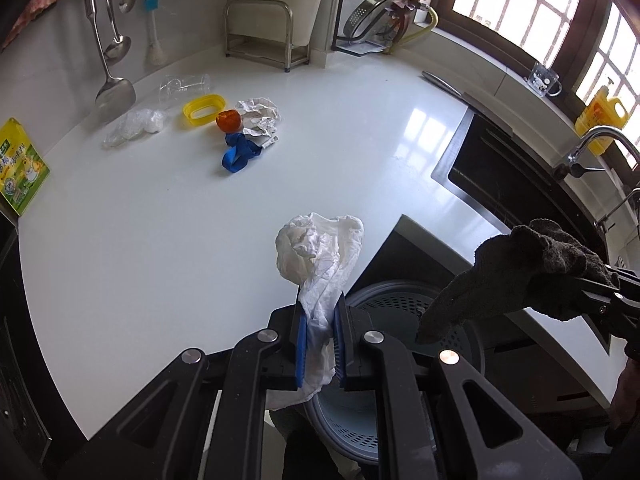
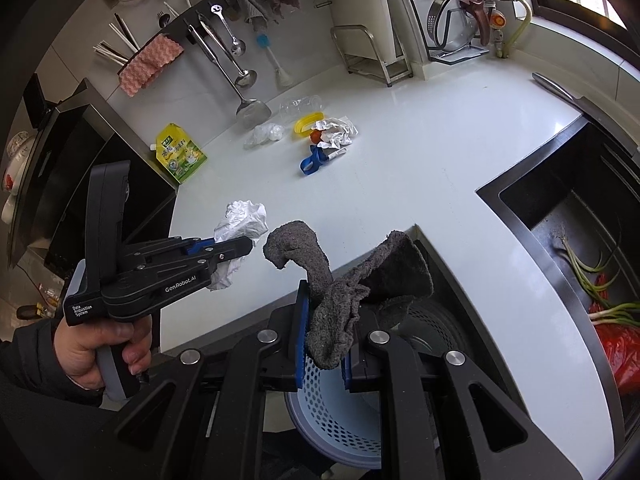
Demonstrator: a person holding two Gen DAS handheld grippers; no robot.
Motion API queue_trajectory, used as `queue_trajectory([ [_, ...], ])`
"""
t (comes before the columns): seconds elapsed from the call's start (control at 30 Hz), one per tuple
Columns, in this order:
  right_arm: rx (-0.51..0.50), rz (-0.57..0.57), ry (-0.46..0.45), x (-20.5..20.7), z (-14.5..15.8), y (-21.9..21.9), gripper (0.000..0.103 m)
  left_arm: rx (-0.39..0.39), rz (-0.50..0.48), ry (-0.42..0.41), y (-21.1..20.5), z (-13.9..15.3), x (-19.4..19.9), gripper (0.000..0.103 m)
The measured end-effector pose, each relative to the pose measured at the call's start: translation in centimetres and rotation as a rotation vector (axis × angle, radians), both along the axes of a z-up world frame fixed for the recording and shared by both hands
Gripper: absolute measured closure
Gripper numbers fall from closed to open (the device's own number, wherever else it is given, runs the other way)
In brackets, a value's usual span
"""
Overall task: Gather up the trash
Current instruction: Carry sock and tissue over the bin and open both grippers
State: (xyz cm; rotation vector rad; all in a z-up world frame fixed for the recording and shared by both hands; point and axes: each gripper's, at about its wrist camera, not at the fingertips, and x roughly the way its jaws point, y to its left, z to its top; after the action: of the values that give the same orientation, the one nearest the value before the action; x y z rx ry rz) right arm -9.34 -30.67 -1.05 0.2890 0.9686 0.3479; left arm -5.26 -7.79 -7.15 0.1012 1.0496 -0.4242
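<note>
My left gripper (image 1: pixel 320 344) is shut on a crumpled white tissue (image 1: pixel 320 256), held above the counter's front edge; it also shows in the right wrist view (image 2: pixel 240 220). My right gripper (image 2: pixel 324 340) is shut on a dark grey rag (image 2: pixel 348 280), seen in the left wrist view (image 1: pixel 520 272) too. Both hang over a blue perforated bin (image 2: pixel 332 412) below the counter. More trash lies far back on the white counter (image 1: pixel 160 220): crumpled paper (image 1: pixel 260 114), a yellow ring lid (image 1: pixel 203 109), an orange cap (image 1: pixel 229 120), a blue strap (image 1: pixel 240 152), clear plastic wrap (image 1: pixel 132 126).
A black sink (image 2: pixel 580 240) with green onions and a red bag is at right. A green pouch (image 2: pixel 180 152) stands at the counter's left end. Utensils hang on the back wall, a metal rack (image 1: pixel 260 32) and dish rack stand behind. A clear cup (image 1: pixel 184 84) lies on its side.
</note>
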Motion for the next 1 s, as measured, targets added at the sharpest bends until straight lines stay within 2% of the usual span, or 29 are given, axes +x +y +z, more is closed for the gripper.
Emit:
queue_trajectory([
  [0.6,-0.027,-0.003,0.116,-4.0,-4.3,-0.7,0.091,0.015,-0.131,0.089,-4.8,-2.9,-3.7,0.092],
  [0.8,-0.051,-0.014,0.164,-4.4,-6.4,-1.0,0.091,0.026,-0.157,0.142,-5.8,-5.2,-4.1,0.092],
  [1.0,-0.095,-0.014,0.230,-4.3,-9.5,-1.2,0.091,0.051,-0.197,0.216,-7.0,-8.7,-4.1,0.092],
])
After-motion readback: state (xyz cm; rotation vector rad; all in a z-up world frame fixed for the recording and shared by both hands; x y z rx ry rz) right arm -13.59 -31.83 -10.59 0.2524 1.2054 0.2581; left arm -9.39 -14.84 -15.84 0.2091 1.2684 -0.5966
